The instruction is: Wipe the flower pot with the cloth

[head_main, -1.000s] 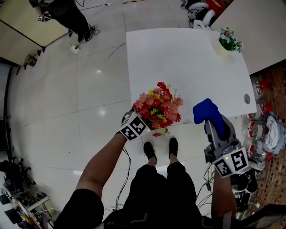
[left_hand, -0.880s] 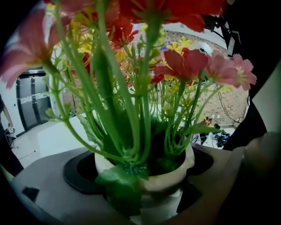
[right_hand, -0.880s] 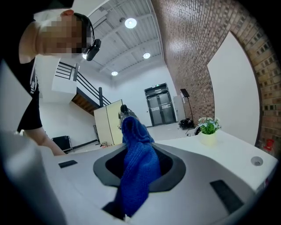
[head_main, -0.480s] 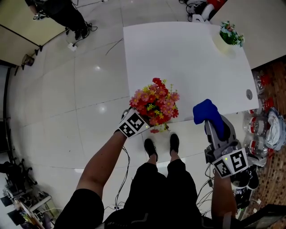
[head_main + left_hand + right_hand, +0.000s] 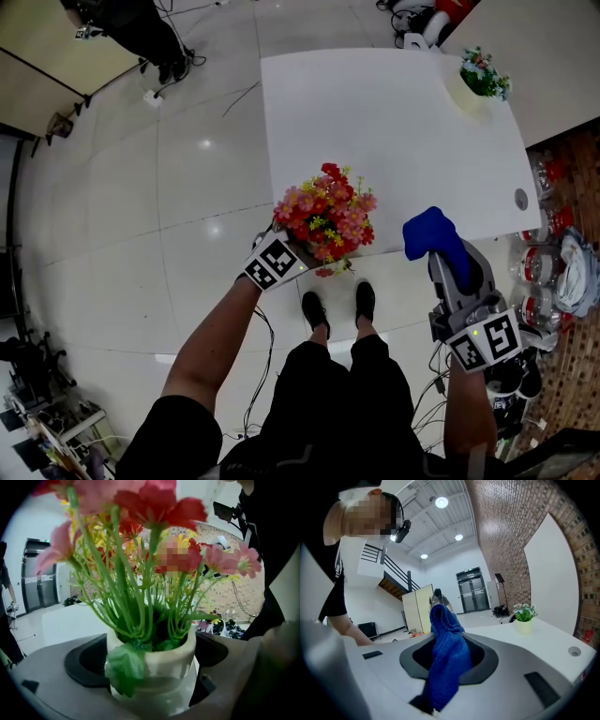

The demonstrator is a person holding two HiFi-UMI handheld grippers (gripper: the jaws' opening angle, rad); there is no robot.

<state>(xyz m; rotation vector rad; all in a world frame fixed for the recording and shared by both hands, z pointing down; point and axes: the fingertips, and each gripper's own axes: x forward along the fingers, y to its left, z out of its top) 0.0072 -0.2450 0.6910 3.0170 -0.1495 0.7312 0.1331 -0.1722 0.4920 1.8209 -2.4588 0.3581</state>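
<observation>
My left hand-held gripper (image 5: 151, 670) is clamped on the cream flower pot (image 5: 159, 653), with red and pink flowers (image 5: 326, 217) sticking up, at the near edge of the white counter (image 5: 375, 122). My right hand-held gripper (image 5: 449, 658) is closed on the blue cloth (image 5: 427, 234), which pokes up from the jaws, right of the pot and not touching it. A small potted plant (image 5: 480, 82) sits at the counter's far right corner.

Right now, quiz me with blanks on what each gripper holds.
The left gripper holds the flower pot; the right gripper holds a ____ cloth.
The cloth is ____ touching the flower pot.
The white table carries ____ other potted plant.
Missing: blue; not; one.
</observation>
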